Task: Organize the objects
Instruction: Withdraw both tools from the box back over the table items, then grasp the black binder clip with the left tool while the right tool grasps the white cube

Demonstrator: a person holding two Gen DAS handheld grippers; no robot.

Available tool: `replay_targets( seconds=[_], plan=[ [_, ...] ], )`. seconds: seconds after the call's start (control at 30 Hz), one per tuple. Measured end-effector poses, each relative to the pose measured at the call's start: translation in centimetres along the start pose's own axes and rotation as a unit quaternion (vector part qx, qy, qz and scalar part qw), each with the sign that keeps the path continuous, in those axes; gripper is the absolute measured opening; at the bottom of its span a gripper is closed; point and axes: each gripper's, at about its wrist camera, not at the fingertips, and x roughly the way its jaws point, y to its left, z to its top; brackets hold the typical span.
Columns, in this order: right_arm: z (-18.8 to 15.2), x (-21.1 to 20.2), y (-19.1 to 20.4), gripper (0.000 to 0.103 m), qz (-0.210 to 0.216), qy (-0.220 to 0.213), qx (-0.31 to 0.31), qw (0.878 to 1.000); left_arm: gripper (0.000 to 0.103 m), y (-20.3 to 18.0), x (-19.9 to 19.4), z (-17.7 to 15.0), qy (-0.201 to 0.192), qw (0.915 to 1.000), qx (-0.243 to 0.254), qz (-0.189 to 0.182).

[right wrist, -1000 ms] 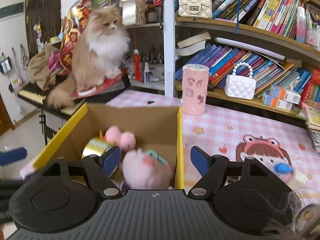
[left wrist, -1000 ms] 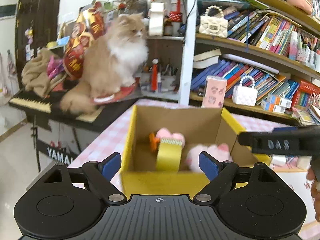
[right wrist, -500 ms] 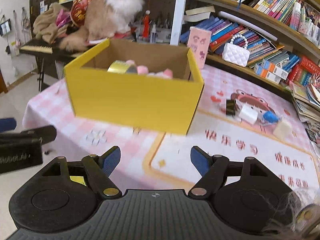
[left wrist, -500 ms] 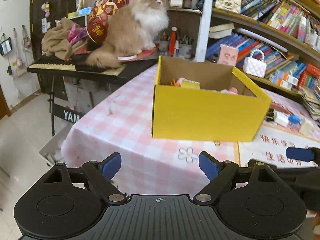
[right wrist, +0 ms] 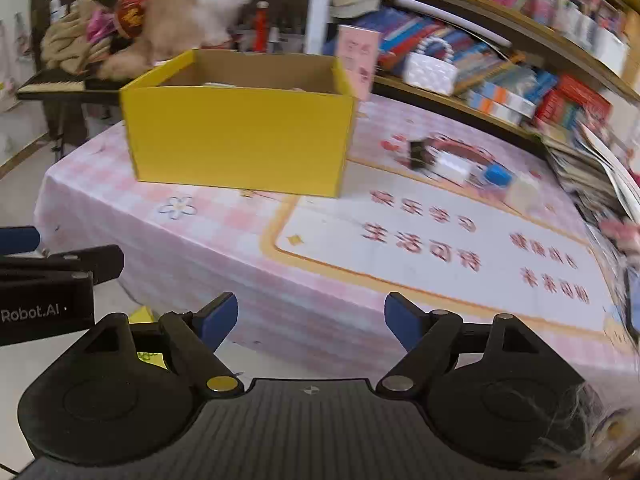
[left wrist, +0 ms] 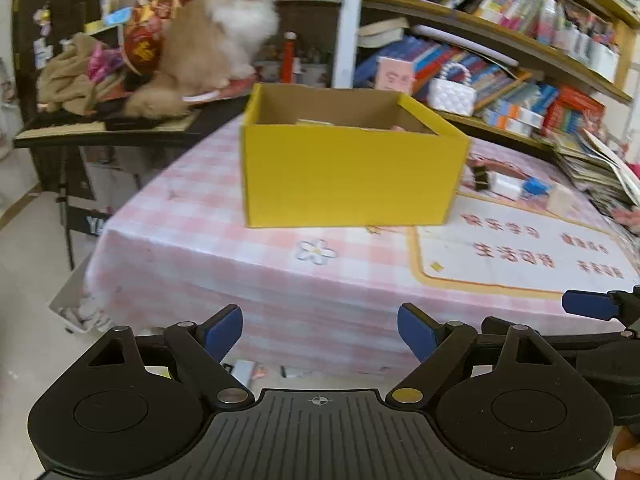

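Observation:
A yellow cardboard box (left wrist: 348,178) (right wrist: 240,144) stands on the pink checked table, its contents mostly hidden behind its front wall. To its right lie small loose items: a black clip (right wrist: 418,154), a white block (right wrist: 454,168), a blue piece (right wrist: 498,176) and a pale cube (right wrist: 524,194). My left gripper (left wrist: 320,334) hangs open in front of the table's near edge, nothing between its fingers. My right gripper (right wrist: 311,320) is also back from the table, its jaws opening and empty. Each gripper shows at the edge of the other's view.
A fluffy cat (left wrist: 216,44) sits on a keyboard piano (left wrist: 104,124) behind the table's left corner. Bookshelves (left wrist: 500,60) with a white handbag (left wrist: 452,92) and a pink box (right wrist: 358,58) line the back. Stacked magazines (left wrist: 600,168) crowd the right edge. A printed mat (right wrist: 440,248) covers the table's right half.
Both grippers pulled back from over the box to beyond the table's near edge and sank lower. The box now appears far off, its contents out of sight. The right jaws spread slightly.

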Motion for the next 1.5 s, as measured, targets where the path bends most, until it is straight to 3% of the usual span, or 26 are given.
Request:
replay_targets(
  seconds=[0.5,0.8,1.2,1.5],
  plan=[
    [-2.4,-1.6,-6.4,0.081,-0.085,0.012,0.082,0.993,0.087,-7.1,1.9,0.3,0.022,0.9933,0.071,-0.089],
    [-2.9,-1.0,-11.3,0.081,-0.117,0.027,0.112,0.986,0.087,-12.0,3.9,1.3,0.032,0.9877,0.097,-0.118],
    [-1.7,1.8,-18.7,0.081,-0.123,0.046,0.122,0.984,0.087,-18.4,7.6,3.4,0.04,0.9862,0.096,-0.129],
    [0.2,4.9,-23.6,0.081,-0.107,0.035,0.124,0.986,0.087,-22.2,10.5,5.8,0.027,0.9913,0.083,-0.098]
  ],
)
